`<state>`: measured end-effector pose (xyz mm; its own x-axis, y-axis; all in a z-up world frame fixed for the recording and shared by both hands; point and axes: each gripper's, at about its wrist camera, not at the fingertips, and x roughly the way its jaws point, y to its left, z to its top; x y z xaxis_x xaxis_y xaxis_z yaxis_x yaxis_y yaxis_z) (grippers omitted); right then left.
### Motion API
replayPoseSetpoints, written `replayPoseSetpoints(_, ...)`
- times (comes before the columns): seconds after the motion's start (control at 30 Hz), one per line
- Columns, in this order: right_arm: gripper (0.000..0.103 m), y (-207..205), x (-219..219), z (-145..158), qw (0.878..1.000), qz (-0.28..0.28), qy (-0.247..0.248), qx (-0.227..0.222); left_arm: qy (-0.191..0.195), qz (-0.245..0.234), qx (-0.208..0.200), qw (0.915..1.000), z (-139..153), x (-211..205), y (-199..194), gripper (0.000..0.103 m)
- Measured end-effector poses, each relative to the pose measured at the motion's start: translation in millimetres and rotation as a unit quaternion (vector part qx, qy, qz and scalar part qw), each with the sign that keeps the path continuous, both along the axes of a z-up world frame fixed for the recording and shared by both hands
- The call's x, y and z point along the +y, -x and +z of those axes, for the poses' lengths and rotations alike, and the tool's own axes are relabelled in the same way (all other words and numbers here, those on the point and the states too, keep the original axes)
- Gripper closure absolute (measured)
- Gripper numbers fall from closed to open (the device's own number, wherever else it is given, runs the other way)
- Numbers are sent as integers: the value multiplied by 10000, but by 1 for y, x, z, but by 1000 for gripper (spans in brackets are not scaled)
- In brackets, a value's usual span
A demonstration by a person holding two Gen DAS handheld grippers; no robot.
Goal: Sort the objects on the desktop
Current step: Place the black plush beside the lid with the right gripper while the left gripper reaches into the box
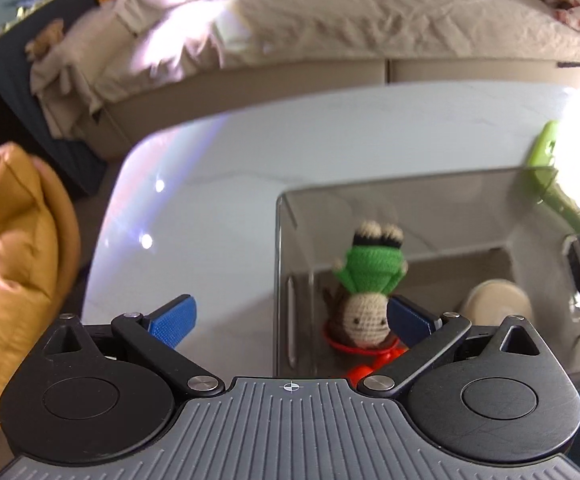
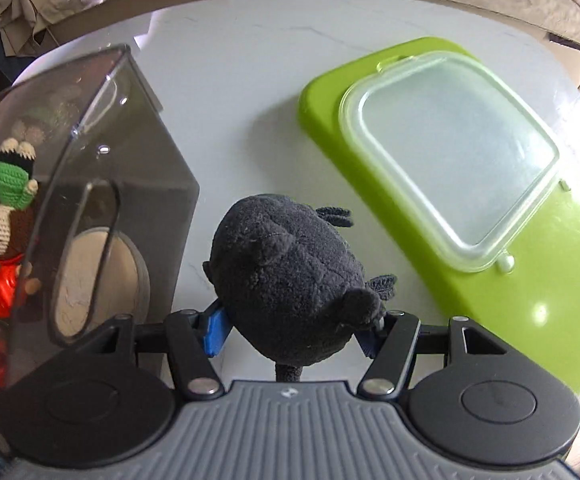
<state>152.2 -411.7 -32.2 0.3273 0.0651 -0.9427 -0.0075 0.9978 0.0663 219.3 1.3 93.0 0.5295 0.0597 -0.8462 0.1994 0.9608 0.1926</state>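
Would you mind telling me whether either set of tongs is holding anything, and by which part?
The right tongs grip the black plush toy across its lower body. The left tongs are open, holding nothing.

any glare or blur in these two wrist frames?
Left wrist view: sunlight blows out the right edge by the green tray, bright spots glint on the white table, and the sofa and knitted doll look soft. Right wrist view: glare washes the tray's right side; the black plush toy is sharp; fisheye bends the table edge.

One smoky clear bin, one green tray, one clear lid. Two soft toys: one crochet doll, one black plush.
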Motion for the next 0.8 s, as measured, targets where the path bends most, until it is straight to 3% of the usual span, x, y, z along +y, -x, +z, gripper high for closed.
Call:
replayPoseSetpoints(0.13,39,3,-3,-3,9999,58,85,43,593,-629,627,9943,5,-22,-4,0)
replayPoseSetpoints(0.2,38,7,-5,0,9998,82,182,12,792,-934,1076,9866,-3,-39,-11,0)
replayPoseSetpoints(0.3,37,15,-6,7,9997,68,217,-2,788,-1274,1750,9731,-27,-67,-22,0)
replayPoseSetpoints(0.43,33,16,-5,13,9998,-1,178,4,686,-1195,2444,9598,-64,-93,-44,0)
replayPoseSetpoints(0.57,29,25,-11,26,9997,6,227,-126,925,-1071,3013,9430,-95,-105,-60,0)
replayPoseSetpoints(0.7,23,40,-19,42,9982,69,401,-431,1066,-1073,3261,9332,-121,-116,-69,0)
replayPoseSetpoints(0.8,21,38,-8,49,9979,19,314,-566,1367,-1389,3489,9167,-140,-120,-75,0)
